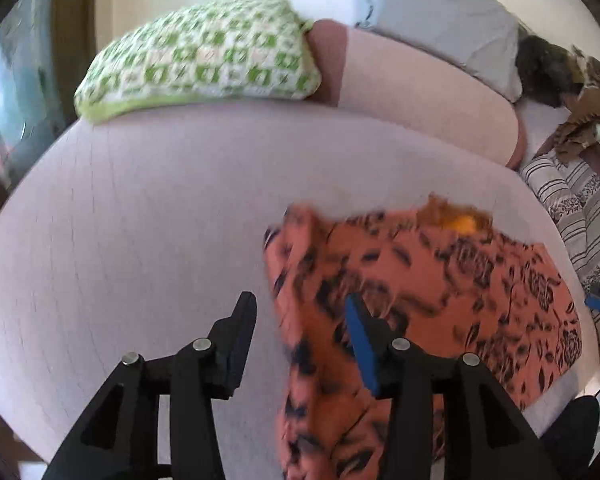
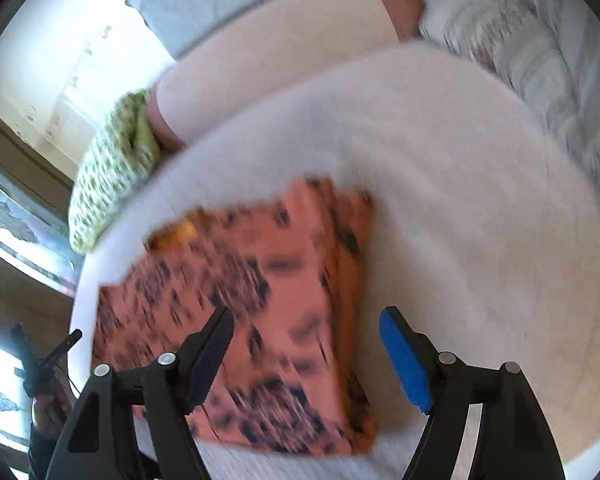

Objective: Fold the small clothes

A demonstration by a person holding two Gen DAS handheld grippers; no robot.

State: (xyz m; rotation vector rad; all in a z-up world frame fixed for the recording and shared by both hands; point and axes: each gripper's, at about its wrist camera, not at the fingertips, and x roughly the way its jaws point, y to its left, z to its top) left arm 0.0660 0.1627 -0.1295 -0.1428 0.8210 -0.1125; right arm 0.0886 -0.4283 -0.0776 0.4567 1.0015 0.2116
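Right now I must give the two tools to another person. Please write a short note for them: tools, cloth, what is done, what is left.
Left tool: open, holds nothing, above the left edge of the orange cloth.
Right tool: open, holds nothing, above the right edge of the same cloth.
Cloth: lies on the pale bed cover, folded into a rough rectangle with layers showing along one side.
Nearby: green pillow at the head of the bed.
Done: at least one fold.
Left: check that the edges are even; fold again if needed.
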